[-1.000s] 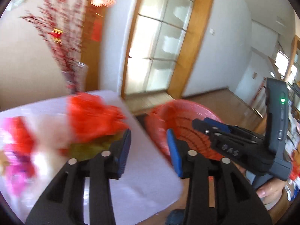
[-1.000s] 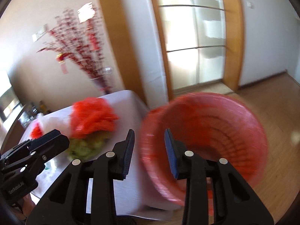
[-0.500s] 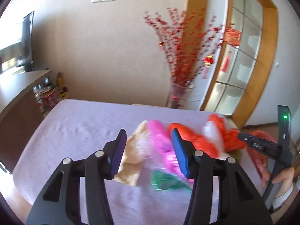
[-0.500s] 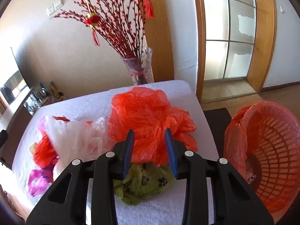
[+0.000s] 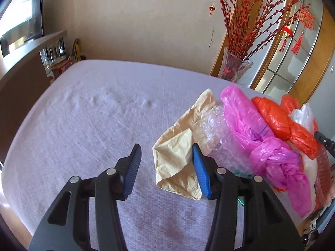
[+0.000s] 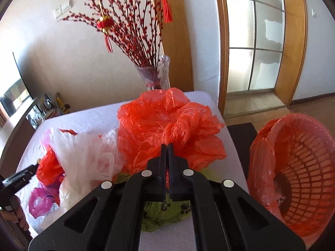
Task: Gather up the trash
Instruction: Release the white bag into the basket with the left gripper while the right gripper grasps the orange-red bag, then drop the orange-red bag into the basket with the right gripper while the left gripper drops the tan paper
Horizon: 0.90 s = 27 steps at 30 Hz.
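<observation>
A pile of trash lies on the lavender-covered table (image 5: 88,113). My right gripper (image 6: 167,146) is shut on a fold of the big red plastic bag (image 6: 167,119), and red film shows in the slit between its jaws. Under that bag lies a green bag (image 6: 163,211), with a white bag (image 6: 88,156) to its left. My left gripper (image 5: 165,163) stands open low over the cloth. Crumpled tan paper (image 5: 175,156) lies against its right finger, clear of the left one. Bubble wrap (image 5: 211,131), a pink bag (image 5: 261,142) and an orange bag (image 5: 278,121) lie further right.
A red slatted basket (image 6: 293,177) lined with red film sits tilted off the table's right edge, above the wooden floor. A glass vase (image 6: 155,77) of red branches stands at the table's far corner. A dark cabinet (image 5: 23,79) stands along the table's left side.
The right jaws moved from the basket to the red bag and closed on it. The left gripper swung away from the basket to the pile's other end and dropped towards the tan paper.
</observation>
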Tool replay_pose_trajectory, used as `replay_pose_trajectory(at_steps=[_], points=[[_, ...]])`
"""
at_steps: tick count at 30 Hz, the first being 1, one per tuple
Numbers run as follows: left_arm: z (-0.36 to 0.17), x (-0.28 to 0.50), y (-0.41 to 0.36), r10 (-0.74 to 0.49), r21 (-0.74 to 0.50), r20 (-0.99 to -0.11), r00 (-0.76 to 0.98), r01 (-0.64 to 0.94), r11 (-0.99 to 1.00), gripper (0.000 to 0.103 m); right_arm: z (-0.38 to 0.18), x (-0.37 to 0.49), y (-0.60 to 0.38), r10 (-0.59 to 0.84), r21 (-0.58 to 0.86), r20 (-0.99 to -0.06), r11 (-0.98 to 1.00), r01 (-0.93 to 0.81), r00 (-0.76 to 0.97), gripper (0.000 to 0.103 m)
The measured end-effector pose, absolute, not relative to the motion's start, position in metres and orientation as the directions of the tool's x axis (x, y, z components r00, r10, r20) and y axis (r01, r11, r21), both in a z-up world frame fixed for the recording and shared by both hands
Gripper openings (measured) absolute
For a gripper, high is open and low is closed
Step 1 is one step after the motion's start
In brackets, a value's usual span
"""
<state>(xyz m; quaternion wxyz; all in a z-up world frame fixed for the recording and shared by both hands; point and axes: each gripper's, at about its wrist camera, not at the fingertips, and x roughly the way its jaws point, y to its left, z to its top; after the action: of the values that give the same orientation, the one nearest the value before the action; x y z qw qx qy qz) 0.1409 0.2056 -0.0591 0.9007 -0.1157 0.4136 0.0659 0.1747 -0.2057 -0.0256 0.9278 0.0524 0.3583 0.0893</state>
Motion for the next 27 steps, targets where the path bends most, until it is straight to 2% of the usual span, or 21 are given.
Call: replay_pose_trajectory(at_steps=[3,4,5,7,8,16,22,27], points=[[-0.067,0.147,0.205,0.012,-0.158,-0.782,0.623,-0.217,0.963,0.047,-0.019,0.169,-0.211,0.220,0.185,-0.632,0.974,-0.131,0.743,0.002],[-0.070,0.149,0.205,0.009,-0.157,-0.788,0.616,-0.215,0.964,0.039,-0.018,0.169,-0.212,0.227,0.192,-0.625,0.972,-0.135,0.746,0.002],[-0.073,0.151,0.205,0.002,-0.160,-0.794,0.608,-0.212,0.964,0.024,-0.017,0.167,-0.212,0.229,0.194,-0.621,0.972,-0.136,0.750,0.002],[-0.077,0.153,0.205,-0.013,-0.169,-0.804,0.595,-0.206,0.964,0.010,-0.013,0.162,-0.213,0.229,0.193,-0.613,0.971,-0.138,0.756,0.002],[-0.077,0.153,0.206,-0.013,-0.169,-0.802,0.597,-0.206,0.964,0.006,-0.013,0.160,-0.213,0.229,0.191,-0.609,0.972,-0.139,0.759,0.002],[-0.055,0.139,0.225,0.043,-0.161,-0.744,0.667,-0.241,0.957,0.003,-0.006,0.150,-0.217,0.221,0.187,-0.592,0.973,-0.135,0.775,0.002],[-0.008,0.121,0.231,0.110,-0.144,-0.645,0.756,-0.262,0.954,0.003,-0.001,0.144,-0.224,0.205,0.183,-0.571,0.976,-0.120,0.795,0.002],[0.036,0.110,0.216,0.102,-0.143,-0.556,0.825,-0.216,0.966,0.003,0.005,0.138,-0.234,0.191,0.185,-0.556,0.977,-0.104,0.809,0.002]])
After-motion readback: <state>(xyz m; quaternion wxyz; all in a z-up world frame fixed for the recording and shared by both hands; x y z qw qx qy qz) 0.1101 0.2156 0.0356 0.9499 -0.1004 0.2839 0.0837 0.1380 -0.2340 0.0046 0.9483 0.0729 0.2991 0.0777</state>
